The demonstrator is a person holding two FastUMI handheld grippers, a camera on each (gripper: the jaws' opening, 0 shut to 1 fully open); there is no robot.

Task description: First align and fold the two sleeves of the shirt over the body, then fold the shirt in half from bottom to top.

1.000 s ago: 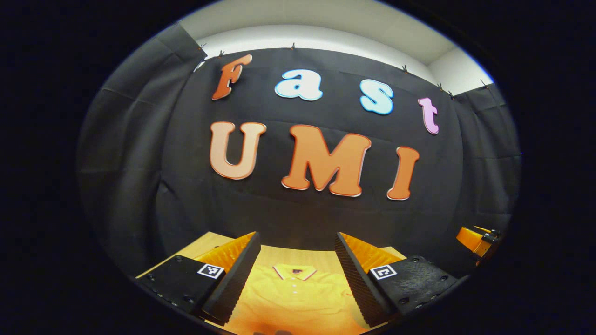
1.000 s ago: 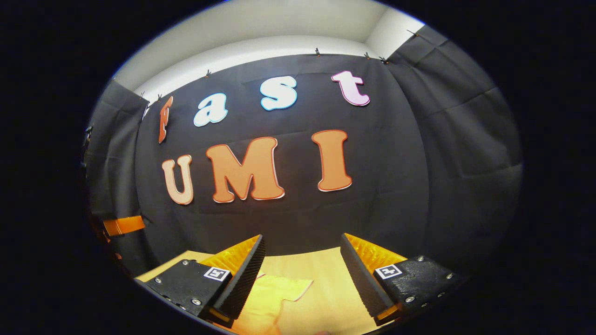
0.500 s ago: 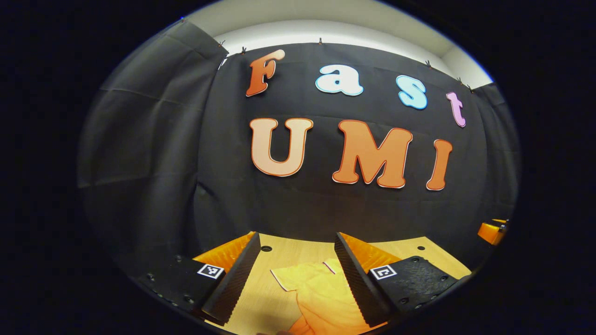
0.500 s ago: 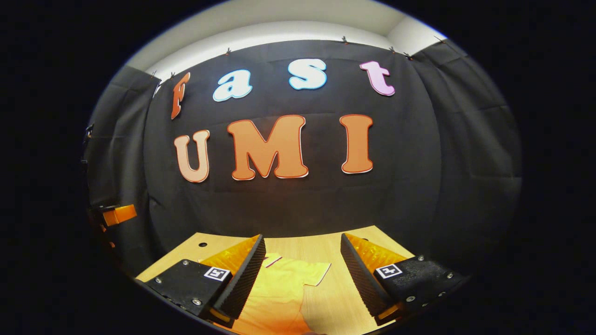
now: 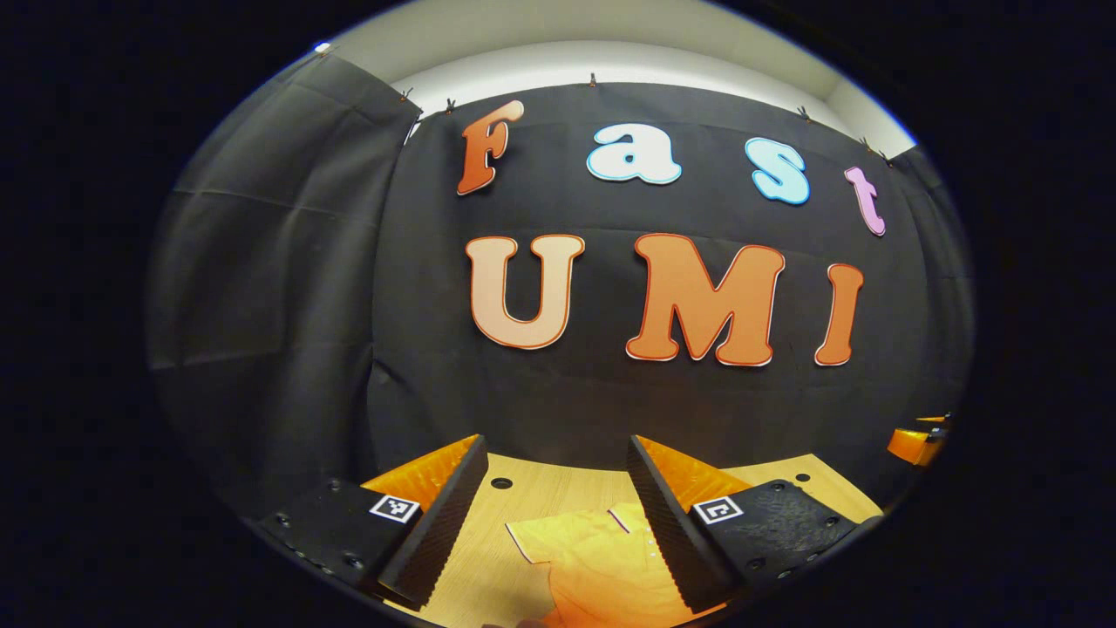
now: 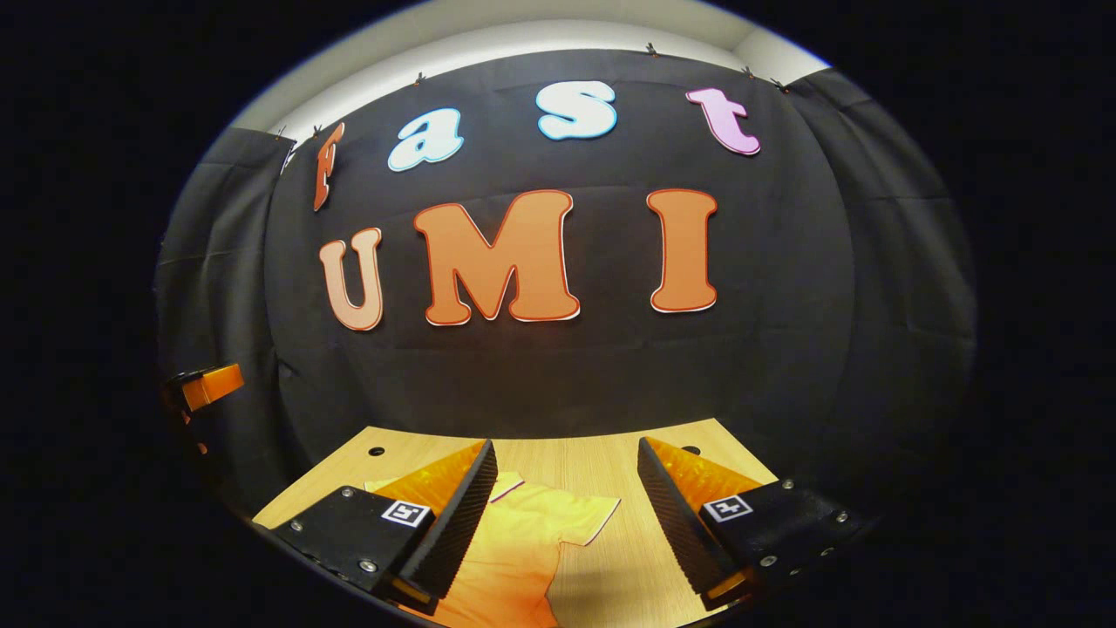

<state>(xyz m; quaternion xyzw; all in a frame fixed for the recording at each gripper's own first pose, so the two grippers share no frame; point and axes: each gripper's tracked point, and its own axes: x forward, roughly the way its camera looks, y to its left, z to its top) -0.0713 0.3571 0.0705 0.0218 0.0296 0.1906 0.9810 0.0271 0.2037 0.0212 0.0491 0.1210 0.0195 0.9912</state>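
1. Orange-yellow shirt [image 5: 602,558] lying flat on the light wooden tabletop [image 5: 540,488], low in the left gripper view, collar end toward the black booth wall [image 5: 288,288], body running from there down toward the camera, so long axis roughly near-to-far.
2. One short sleeve [image 5: 536,536] spread out flat to the side in that view, cuff edged with a thin dark-and-pale line, not folded over the body. Small buttons and part of the collar just visible beside the inner edge of the right-hand finger.
3. Same shirt [image 6: 523,549] in the right gripper view, other sleeve [image 6: 588,515] also spread flat, its cuff pointing out across bare wood, collar edge near the left-hand finger.
4. Left hand-held gripper [image 5: 558,515] held above the tabletop, fingers spread wide, nothing between them; shirt visible through the gap, no contact visible.
5. Right hand-held gripper [image 6: 567,515] likewise spread wide and empty, above the shirt's sleeve side, apart from the cloth.
6. Small round holes [image 5: 501,482] in the tabletop near its far edge.
7. Beyond the tabletop, black cloth wall hung by clips, pale wall [image 5: 610,61] above it.
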